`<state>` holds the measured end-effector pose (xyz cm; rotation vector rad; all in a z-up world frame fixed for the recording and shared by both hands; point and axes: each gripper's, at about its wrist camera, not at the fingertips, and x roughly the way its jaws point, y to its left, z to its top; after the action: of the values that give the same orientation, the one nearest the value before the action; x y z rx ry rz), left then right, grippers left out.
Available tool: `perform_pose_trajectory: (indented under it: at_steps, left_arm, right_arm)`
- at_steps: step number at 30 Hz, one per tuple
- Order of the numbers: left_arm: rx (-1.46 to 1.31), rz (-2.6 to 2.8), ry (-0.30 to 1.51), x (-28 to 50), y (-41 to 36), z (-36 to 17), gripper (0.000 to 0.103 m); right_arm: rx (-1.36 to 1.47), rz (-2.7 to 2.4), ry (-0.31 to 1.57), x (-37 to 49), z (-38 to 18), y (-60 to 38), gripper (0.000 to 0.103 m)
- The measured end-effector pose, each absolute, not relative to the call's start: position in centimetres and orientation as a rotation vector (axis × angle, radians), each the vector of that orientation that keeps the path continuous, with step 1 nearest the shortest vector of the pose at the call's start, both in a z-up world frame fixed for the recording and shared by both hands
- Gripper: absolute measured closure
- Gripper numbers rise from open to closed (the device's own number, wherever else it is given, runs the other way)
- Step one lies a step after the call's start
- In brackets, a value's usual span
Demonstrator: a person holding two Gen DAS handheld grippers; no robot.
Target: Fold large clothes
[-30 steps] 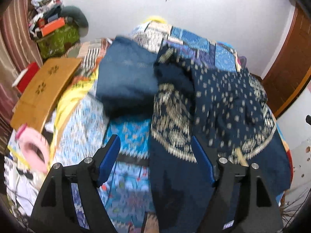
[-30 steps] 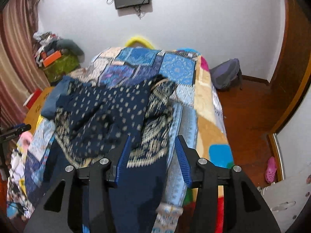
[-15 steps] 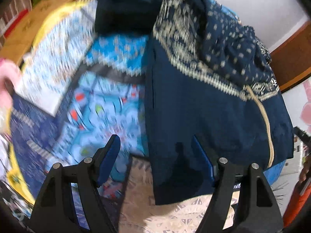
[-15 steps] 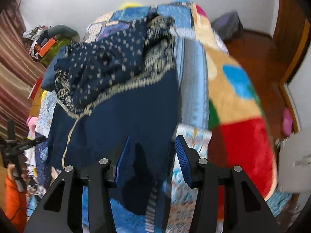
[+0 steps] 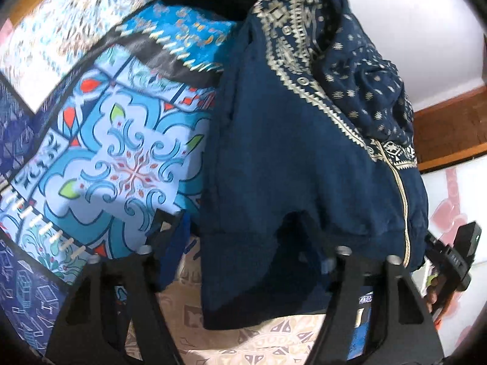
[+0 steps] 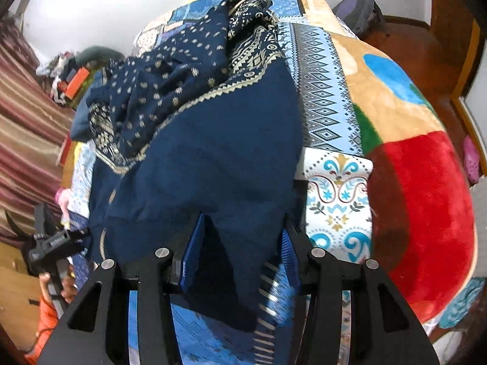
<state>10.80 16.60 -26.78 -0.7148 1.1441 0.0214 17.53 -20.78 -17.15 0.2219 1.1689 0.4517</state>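
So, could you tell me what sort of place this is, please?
Most likely a bedroom at home: a bed under a patchwork bedspread, a striped curtain, a wooden door, and a navy dress to fold.

Both my wrist cameras look steeply down, close over the near bed edge; they share the navy garment [image 5: 274, 158] [image 6: 219, 158].

both grippers [image 5: 249, 243] lower, left fingers [image 5: 173, 249] narrower

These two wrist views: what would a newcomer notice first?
A large navy garment with a cream patterned border lies rumpled along the bed. Under it spreads a bright patchwork bedspread, and a red, tan and blue blanket covers the bed's right side.
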Motion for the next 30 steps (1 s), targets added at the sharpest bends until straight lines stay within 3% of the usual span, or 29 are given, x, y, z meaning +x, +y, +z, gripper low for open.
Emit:
perform_pose_trajectory:
  at_steps: [1,3,5,6,22,30]
  left_arm:
    - [-0.676,0.020,1.139,11.0,16.2,-26.2,0.052]
    - [-0.609,0.027,1.125,11.6,15.6,-25.4,0.083]
    - [-0.544,0.019,1.120,12.2,15.1,-24.5,0.092]
    - [-0.535,0.015,1.111,12.4,15.0,-24.1,0.094]
    - [-0.525,-0.090,0.715,20.2,17.8,-8.6,0.097]
    - [-0.469,-0.006,0.632,28.4,20.3,-6.1,0.097]
  right_arm:
    - [0.234,0.454,1.165,17.6,-17.1,-20.7,0.062]
    - [0.238,0.473,1.155,17.6,-16.8,-20.5,0.075]
    - [0.218,0.480,1.142,17.6,-16.3,-20.0,0.090]
    - [0.203,0.486,1.133,17.7,-16.0,-19.7,0.091]
    - [0.239,0.606,0.904,24.5,-6.6,-17.5,0.094]
    - [0.275,0.522,0.822,32.9,-4.9,-17.5,0.095]
